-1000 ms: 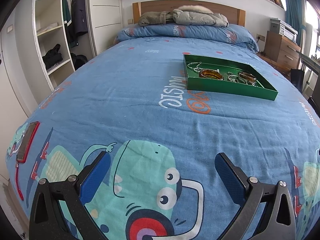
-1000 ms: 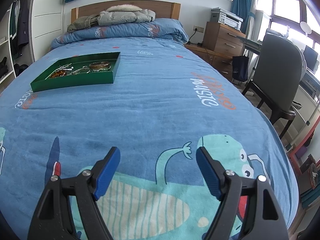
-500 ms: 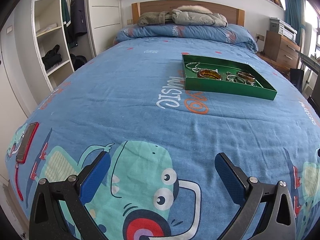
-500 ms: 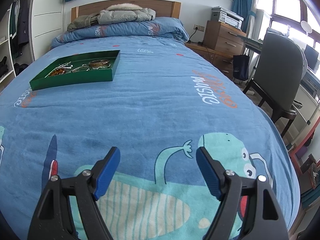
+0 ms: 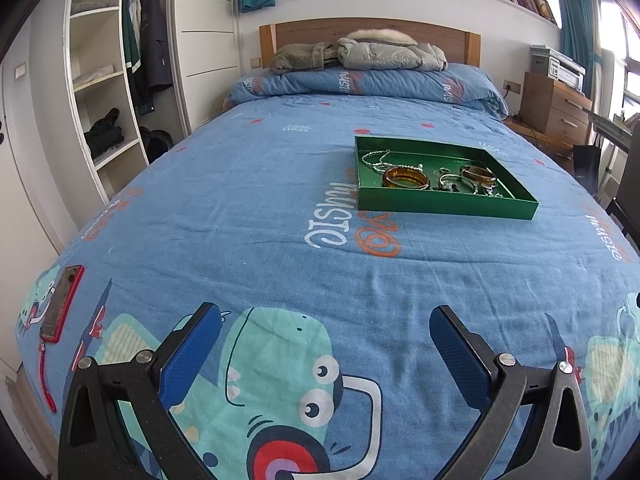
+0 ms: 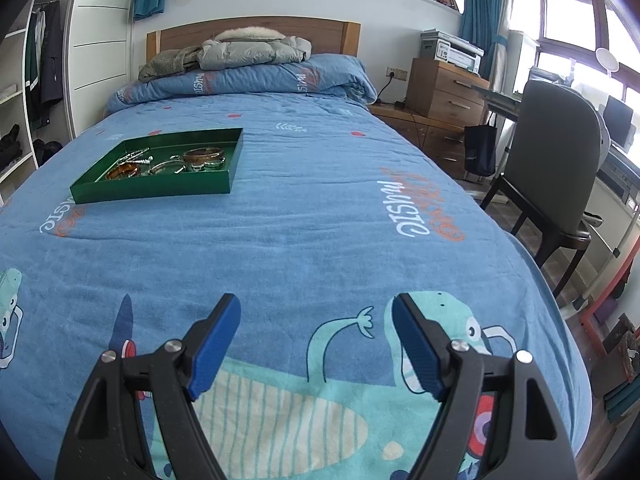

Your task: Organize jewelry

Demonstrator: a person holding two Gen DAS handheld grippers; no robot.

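Note:
A shallow green tray (image 5: 444,202) lies on the blue bed cover, far ahead of both grippers. In it rest an amber bangle (image 5: 405,178), a second brown bangle (image 5: 478,173), a silver chain (image 5: 376,161) and several small silver pieces. The right wrist view has the same tray (image 6: 152,193) at the upper left with the brown bangle (image 6: 204,155) inside. My left gripper (image 5: 326,316) hovers open over the cartoon print at the bed's foot, nothing between its blue pads. My right gripper (image 6: 316,304) is open too and holds nothing.
A phone in a red case (image 5: 62,305) with a red strap lies at the bed's left edge. Folded coats (image 5: 360,54) sit on the pillow end. An open wardrobe (image 5: 108,92) stands left; a chair (image 6: 556,176) and wooden drawers (image 6: 452,88) stand right of the bed.
The left wrist view has risen slightly, so the tray and print sit a little lower in frame. The right gripper has barely shifted. Both jaws stay open.

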